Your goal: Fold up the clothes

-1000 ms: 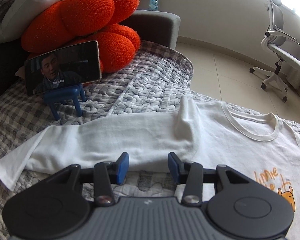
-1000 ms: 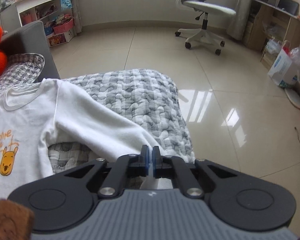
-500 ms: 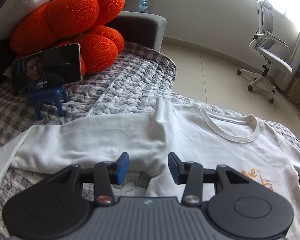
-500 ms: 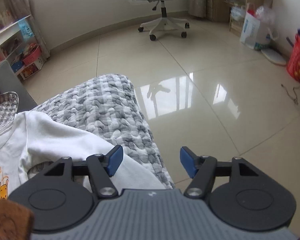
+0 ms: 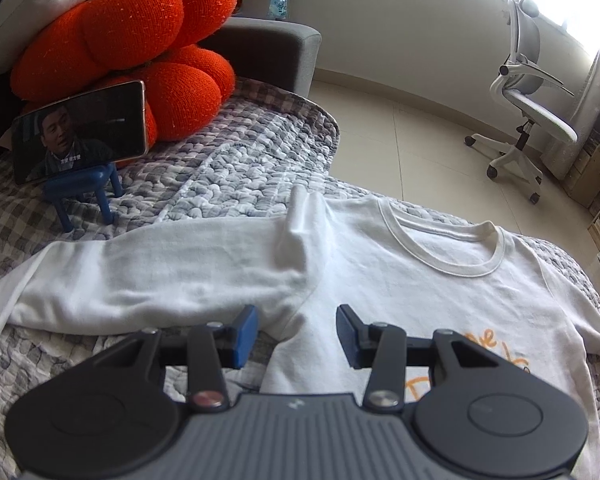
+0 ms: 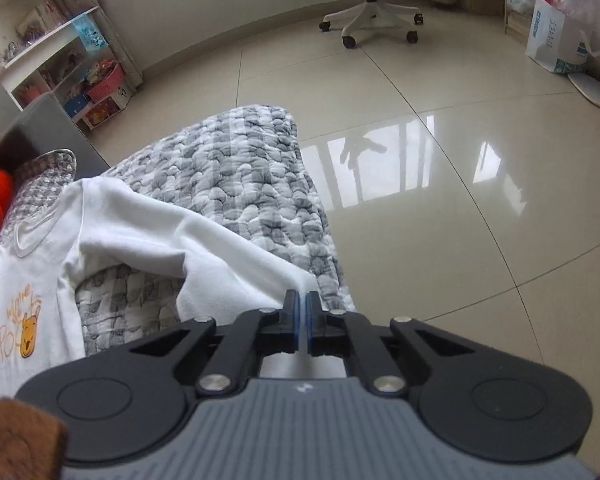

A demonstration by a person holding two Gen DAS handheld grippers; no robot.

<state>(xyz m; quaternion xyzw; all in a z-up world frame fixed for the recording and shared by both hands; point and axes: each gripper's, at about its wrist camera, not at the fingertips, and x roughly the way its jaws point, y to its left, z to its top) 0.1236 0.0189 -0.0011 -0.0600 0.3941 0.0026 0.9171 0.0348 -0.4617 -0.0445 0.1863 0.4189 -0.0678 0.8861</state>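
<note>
The right gripper (image 6: 302, 307) pinched the sleeve (image 6: 236, 264) at the blanket's (image 6: 236, 168) edge (bare floor beyond); the left gripper (image 5: 297, 330) hung spread.

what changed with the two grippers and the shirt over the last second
The right gripper let go of the sleeve end, opened, shifted toward the blanket edge, and has shut on it again at the cuff. The left gripper kept its jaws apart and empty, drifting from the other sleeve toward the armpit. The white shirt, phone and orange cushion stayed put.
</note>
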